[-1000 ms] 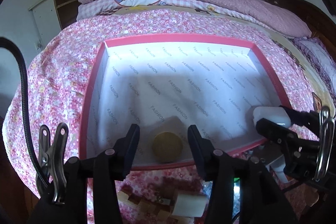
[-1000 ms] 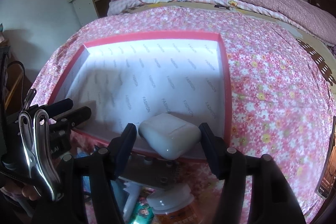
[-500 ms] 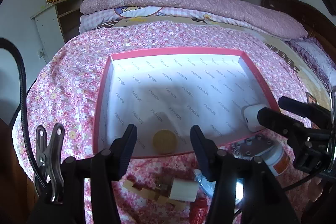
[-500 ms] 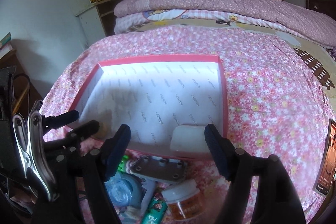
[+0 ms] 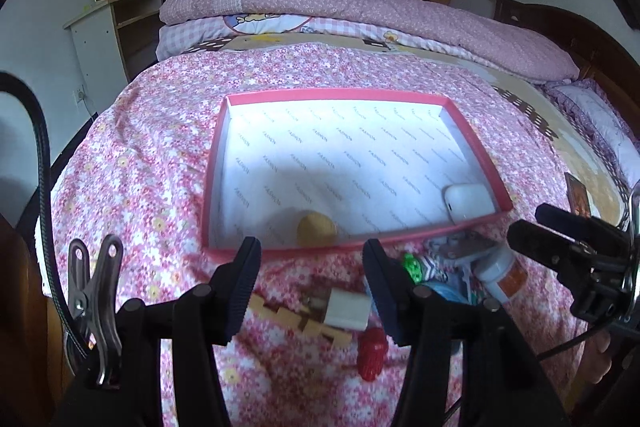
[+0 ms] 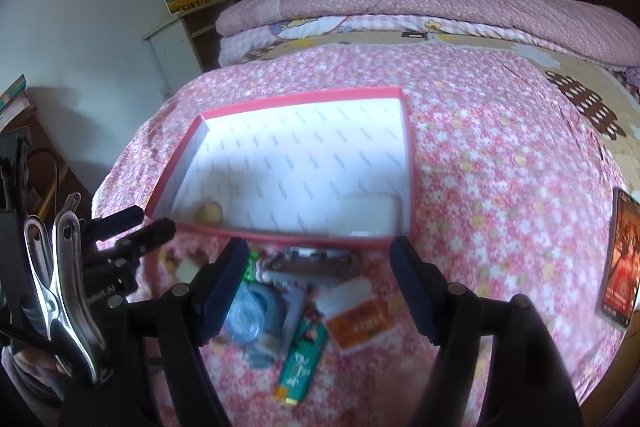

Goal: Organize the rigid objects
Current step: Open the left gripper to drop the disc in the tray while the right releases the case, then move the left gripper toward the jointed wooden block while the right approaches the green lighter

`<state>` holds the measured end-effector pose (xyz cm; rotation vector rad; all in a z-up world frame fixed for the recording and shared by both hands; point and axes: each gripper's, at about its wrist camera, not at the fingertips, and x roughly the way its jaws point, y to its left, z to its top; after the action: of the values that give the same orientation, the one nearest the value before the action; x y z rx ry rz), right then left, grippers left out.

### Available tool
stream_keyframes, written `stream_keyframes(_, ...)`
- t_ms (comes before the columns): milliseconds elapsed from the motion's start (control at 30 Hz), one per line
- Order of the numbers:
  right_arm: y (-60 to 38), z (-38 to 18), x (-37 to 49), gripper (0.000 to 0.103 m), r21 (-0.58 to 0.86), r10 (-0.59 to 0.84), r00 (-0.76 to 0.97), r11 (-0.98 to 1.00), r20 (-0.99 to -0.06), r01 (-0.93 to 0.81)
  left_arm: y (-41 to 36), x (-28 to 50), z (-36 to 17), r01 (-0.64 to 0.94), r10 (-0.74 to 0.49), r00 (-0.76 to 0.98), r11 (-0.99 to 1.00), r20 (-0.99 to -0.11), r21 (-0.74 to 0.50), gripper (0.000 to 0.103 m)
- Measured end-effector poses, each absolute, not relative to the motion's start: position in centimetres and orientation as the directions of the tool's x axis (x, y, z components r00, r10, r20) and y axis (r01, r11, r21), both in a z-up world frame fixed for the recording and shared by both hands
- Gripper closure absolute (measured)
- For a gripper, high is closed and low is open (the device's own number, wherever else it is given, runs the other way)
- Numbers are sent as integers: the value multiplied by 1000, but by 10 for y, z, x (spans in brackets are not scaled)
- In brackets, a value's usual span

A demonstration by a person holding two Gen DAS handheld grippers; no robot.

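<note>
A pink-rimmed box [image 5: 476, 143] [image 6: 408, 147] with white lining lies on the flowered bedspread. Inside, a round tan disc [image 5: 316, 227] [image 6: 210, 213] sits near the front wall and a white case [image 5: 468, 203] [image 6: 370, 215] rests in the front right corner. My left gripper [image 5: 310, 291] is open and empty above wooden pieces [image 5: 288, 317] and a white block [image 5: 346, 311]. My right gripper [image 6: 320, 285] is open and empty above a metal plate [image 6: 316, 263], a white jar with an orange label [image 6: 356, 313] and a green tube [image 6: 302, 361].
A red toy [image 5: 370, 355], a green item [image 5: 412, 265] and a blue round item [image 6: 248, 311] lie in front of the box. A phone [image 6: 618, 259] lies at the right on the bedspread. Folded quilts [image 5: 360, 11] are piled behind.
Both grippers have pulled back and up from the box. The right one let go of the white case, now lying in the box corner. The disc stays in the box.
</note>
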<state>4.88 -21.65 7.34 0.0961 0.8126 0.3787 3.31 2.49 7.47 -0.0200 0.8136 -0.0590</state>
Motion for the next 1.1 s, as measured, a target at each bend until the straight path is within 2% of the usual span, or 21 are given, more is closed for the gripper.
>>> stream_keyframes(467, -233, 53, 6, 28, 240, 364, 585, 929, -725, -280, 29, -1, 64, 68, -67, 665, 997, -744, -29, 47)
stream_keyframes(1100, -218, 20, -27, 29, 213, 365, 506, 918, -782, -333, 48, -18, 30, 72, -105, 618, 994, -779, -77, 47)
